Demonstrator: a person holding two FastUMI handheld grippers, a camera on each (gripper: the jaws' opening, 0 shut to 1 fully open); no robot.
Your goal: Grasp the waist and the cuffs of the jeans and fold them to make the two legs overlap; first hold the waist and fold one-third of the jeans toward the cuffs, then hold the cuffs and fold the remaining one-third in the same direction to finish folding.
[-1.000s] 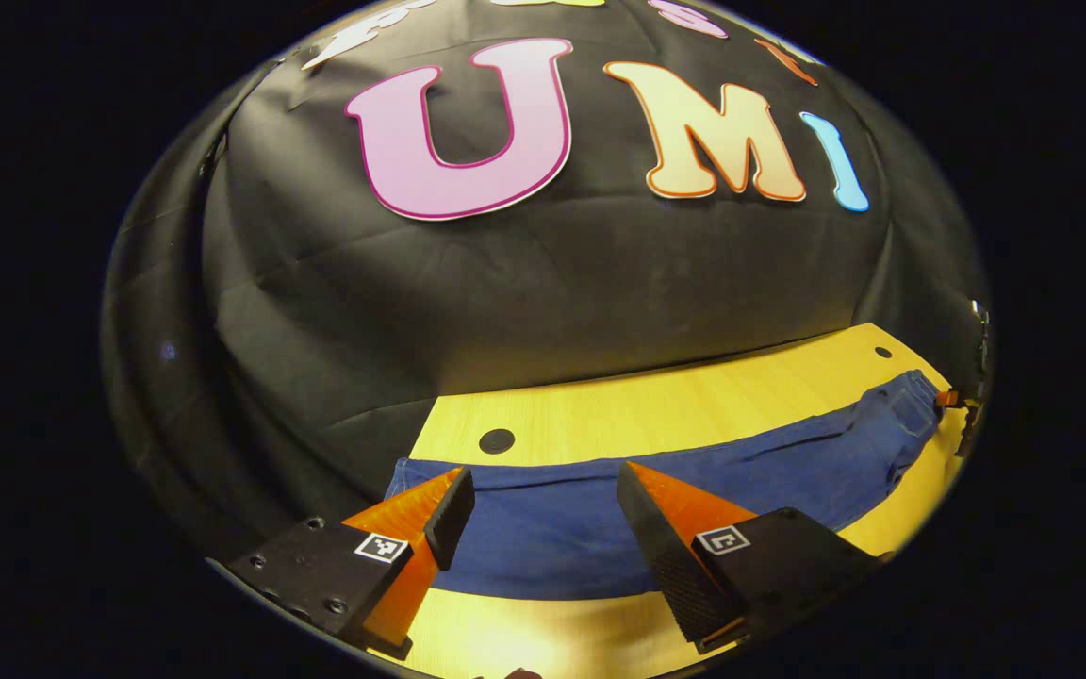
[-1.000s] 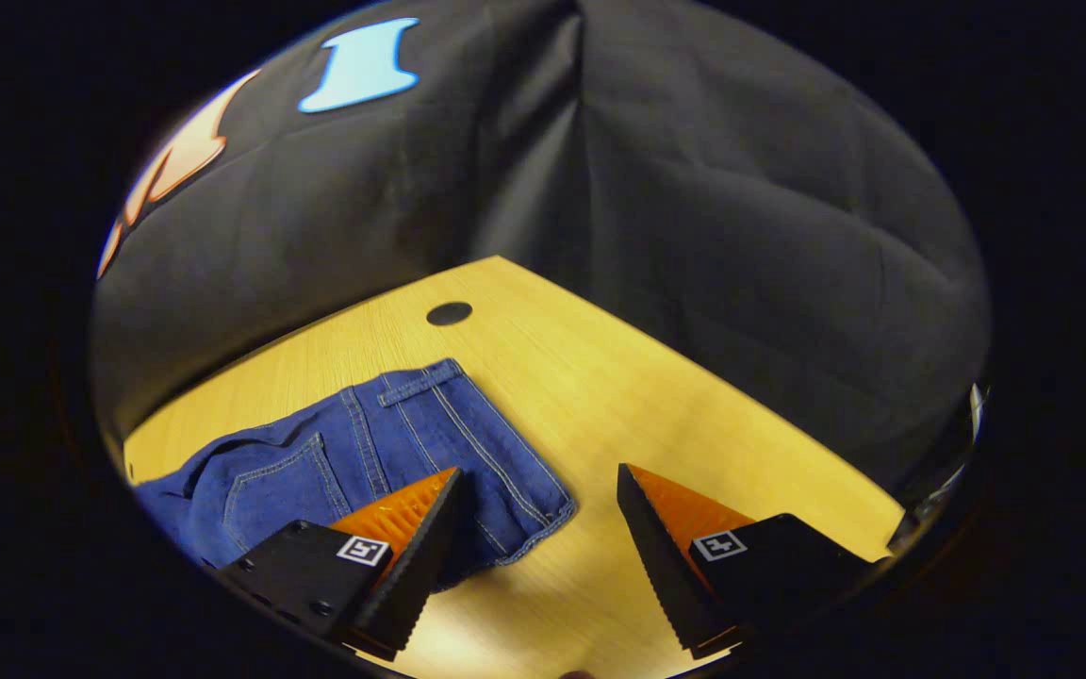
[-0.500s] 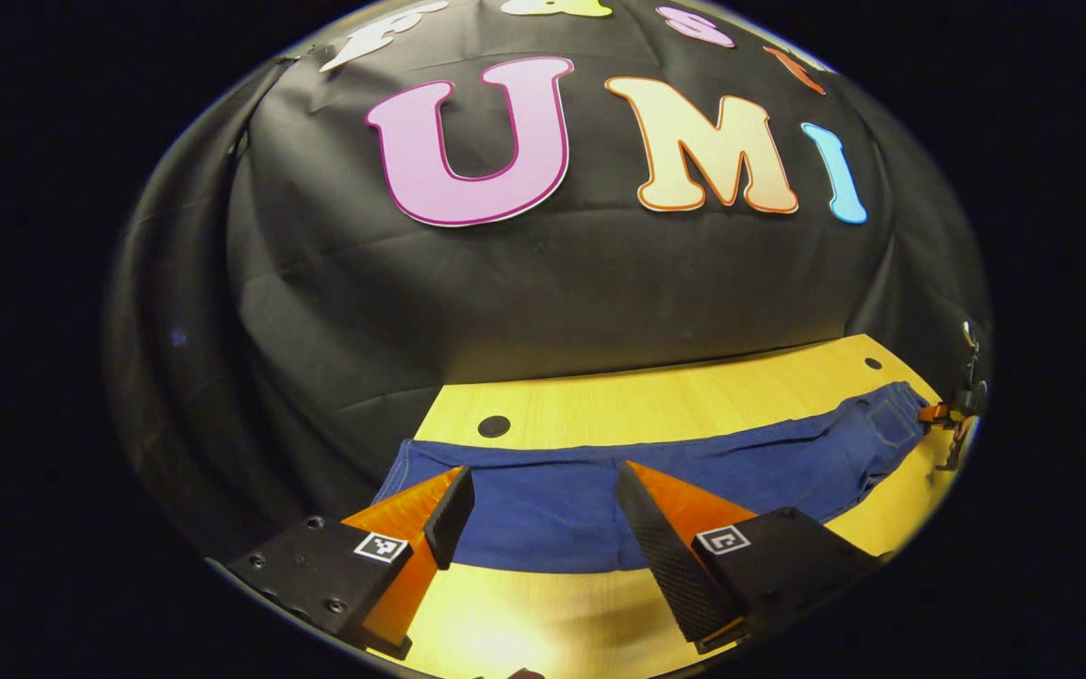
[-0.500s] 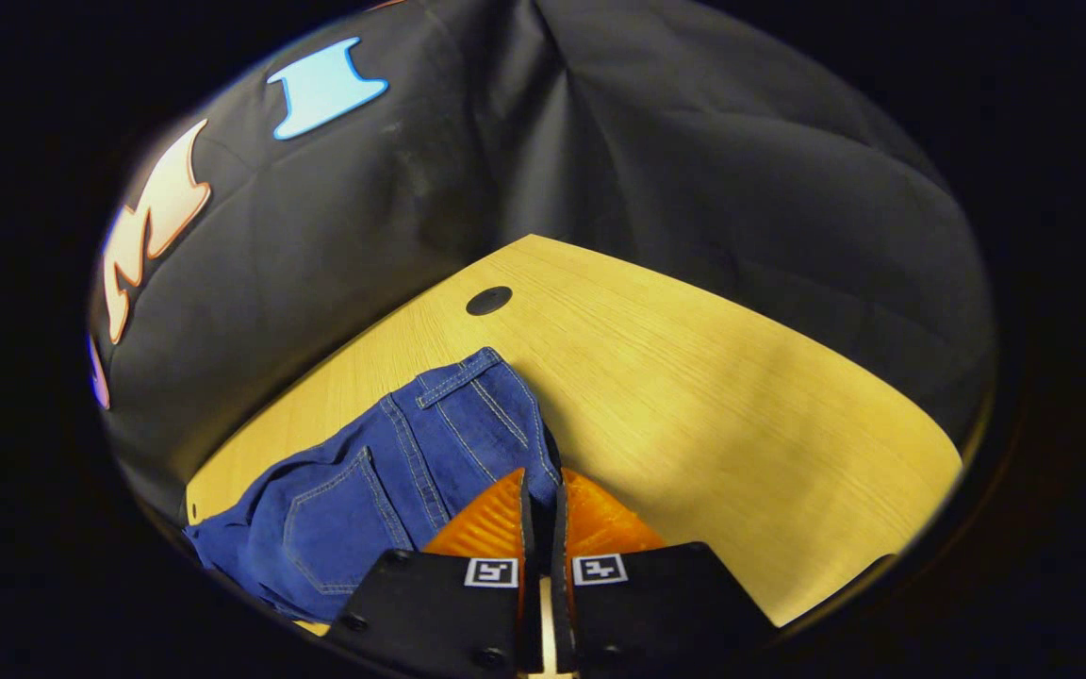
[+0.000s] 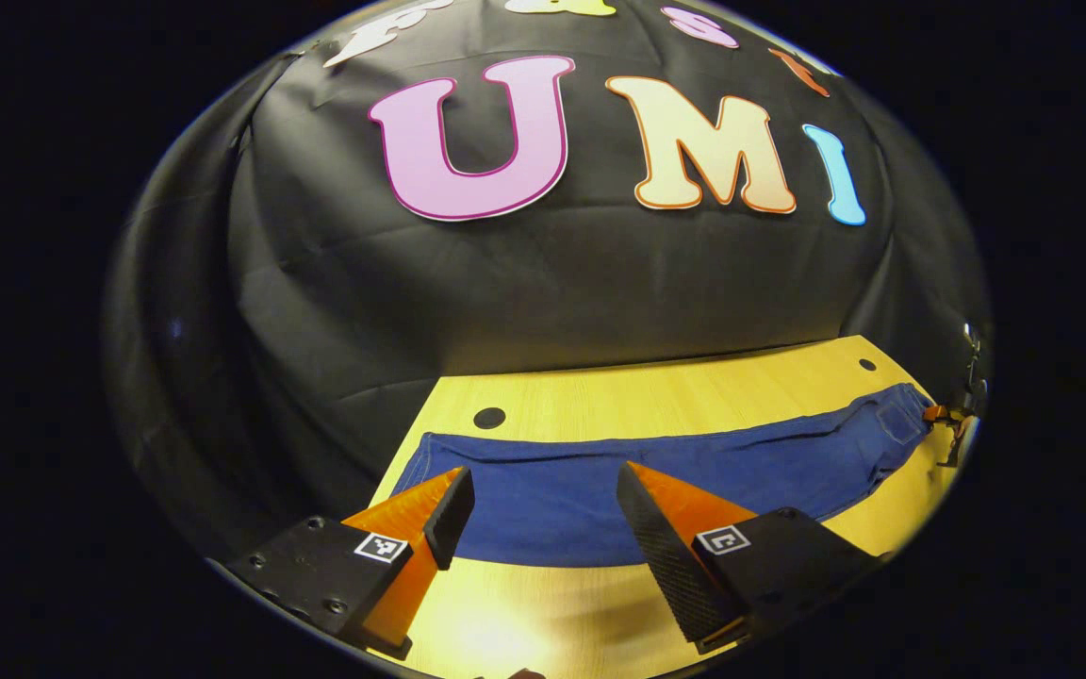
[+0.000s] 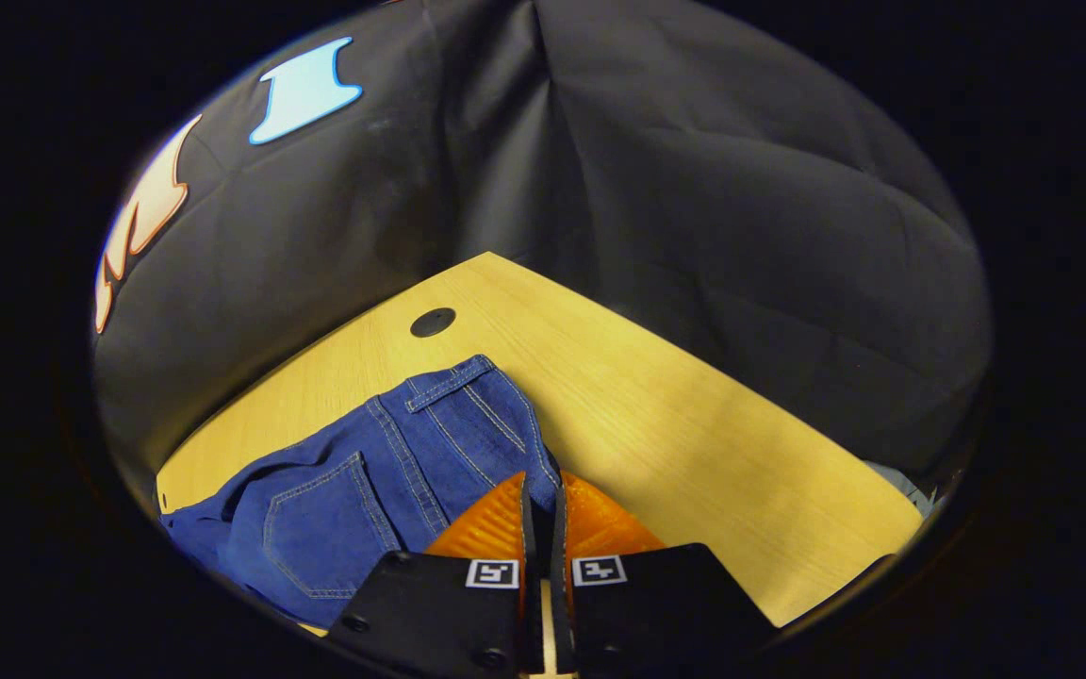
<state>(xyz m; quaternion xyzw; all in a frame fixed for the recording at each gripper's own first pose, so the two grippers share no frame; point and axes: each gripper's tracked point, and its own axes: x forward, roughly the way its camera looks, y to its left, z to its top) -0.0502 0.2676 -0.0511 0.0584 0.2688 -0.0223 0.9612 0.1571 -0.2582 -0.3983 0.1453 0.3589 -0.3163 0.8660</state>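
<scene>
Blue jeans [image 5: 600, 490] lie stretched flat across the wooden table [image 5: 656, 401], cuffs [image 5: 416, 462] at the left and waist [image 5: 901, 420] at the far right. My left gripper [image 5: 543, 509] is open, its fingers standing apart over the leg end near the cuffs with only cloth below them. In the right gripper view my right gripper [image 6: 540, 486] is shut on the near corner of the jeans' waist [image 6: 468, 415]; a back pocket [image 6: 317, 500] shows to its left. The right gripper [image 5: 941, 413] also shows small at the waist end in the left gripper view.
A round dark hole [image 5: 488, 417] sits in the tabletop just behind the cuffs, and another hole [image 6: 433, 322] lies beyond the waist. Black cloth walls close the table's far sides. Bare wood [image 6: 694, 424] stretches to the right of the waist.
My right gripper went from open to shut on the waist corner. The jeans have been drawn straighter and flatter across the table. The left gripper stays open over the leg end.
</scene>
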